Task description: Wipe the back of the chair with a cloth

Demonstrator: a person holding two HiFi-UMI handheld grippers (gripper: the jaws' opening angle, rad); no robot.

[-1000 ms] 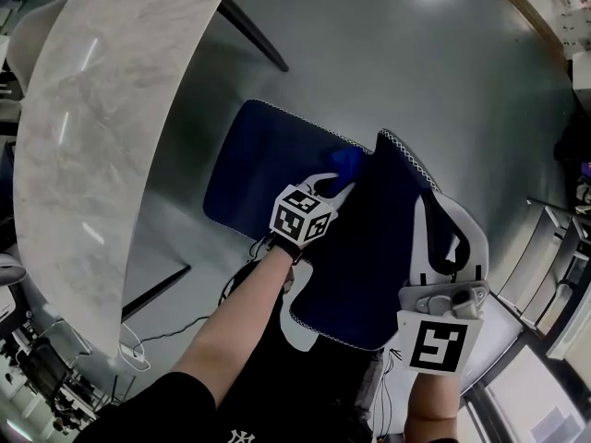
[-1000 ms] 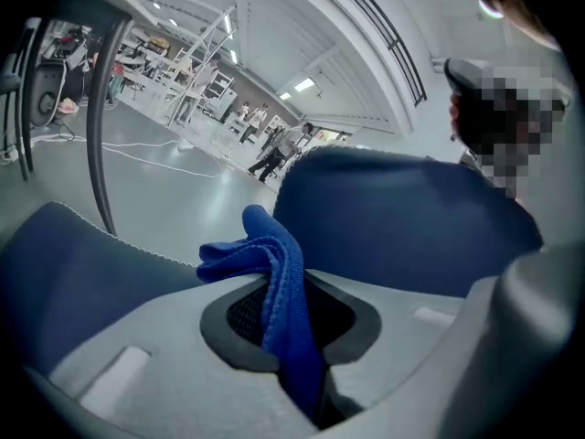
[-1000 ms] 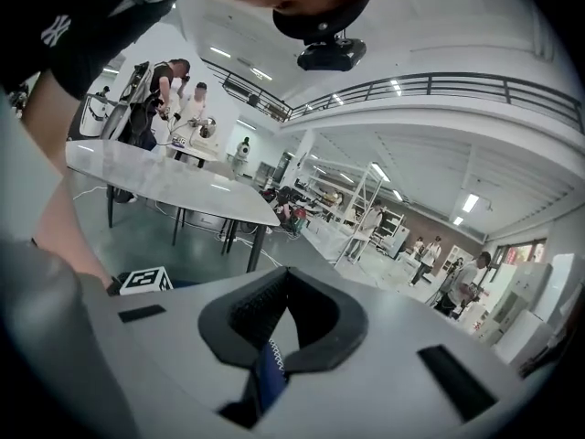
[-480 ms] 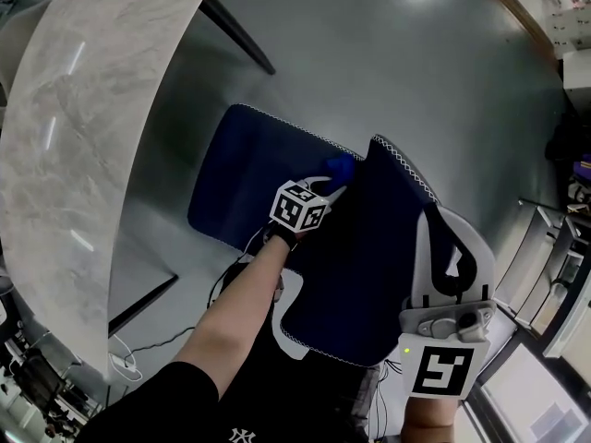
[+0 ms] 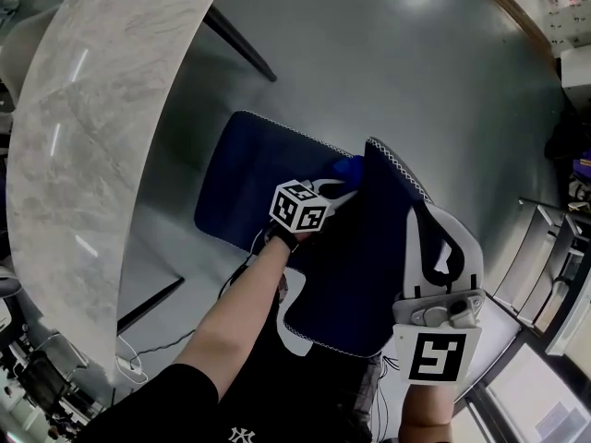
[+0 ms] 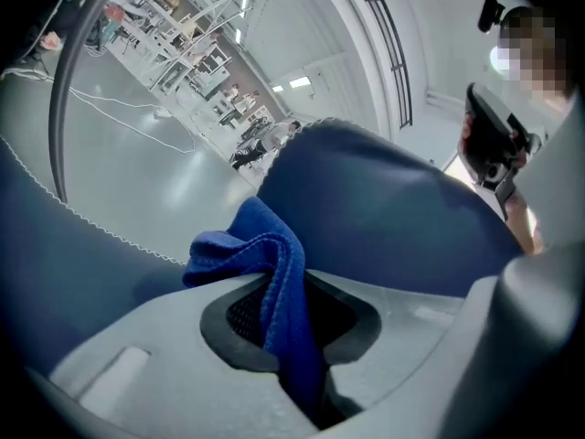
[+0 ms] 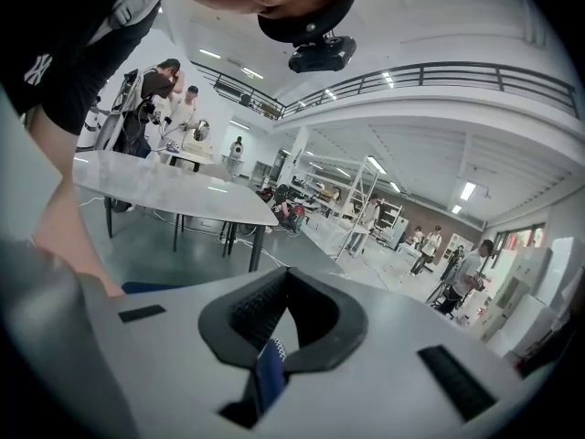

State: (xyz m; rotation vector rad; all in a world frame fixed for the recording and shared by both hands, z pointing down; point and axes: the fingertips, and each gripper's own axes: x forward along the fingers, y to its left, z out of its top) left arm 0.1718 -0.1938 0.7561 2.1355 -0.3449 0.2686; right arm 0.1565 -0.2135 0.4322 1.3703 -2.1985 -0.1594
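Observation:
The chair has a navy seat (image 5: 245,178) and a navy back (image 5: 365,257) edged with white stitching. My left gripper (image 5: 334,188) is shut on a bright blue cloth (image 5: 349,167), which is pressed to the front face of the back where it meets the seat. In the left gripper view the cloth (image 6: 265,254) hangs folded between the jaws of the left gripper (image 6: 288,305), with the chair back (image 6: 384,218) just beyond. My right gripper (image 5: 441,247) lies along the rear right edge of the back, shut on its stitched navy edge (image 7: 268,369).
A long marble-topped table (image 5: 92,137) curves along the left, with a dark leg (image 5: 238,42) behind the seat. Cables (image 5: 138,353) trail on the grey floor at lower left. Metal shelving (image 5: 554,247) stands to the right. Several people stand far off in the hall.
Hardly anything moves: the left gripper and cloth stay at the foot of the chair back, shifting only slightly. The right gripper keeps its hold on the back's edge.

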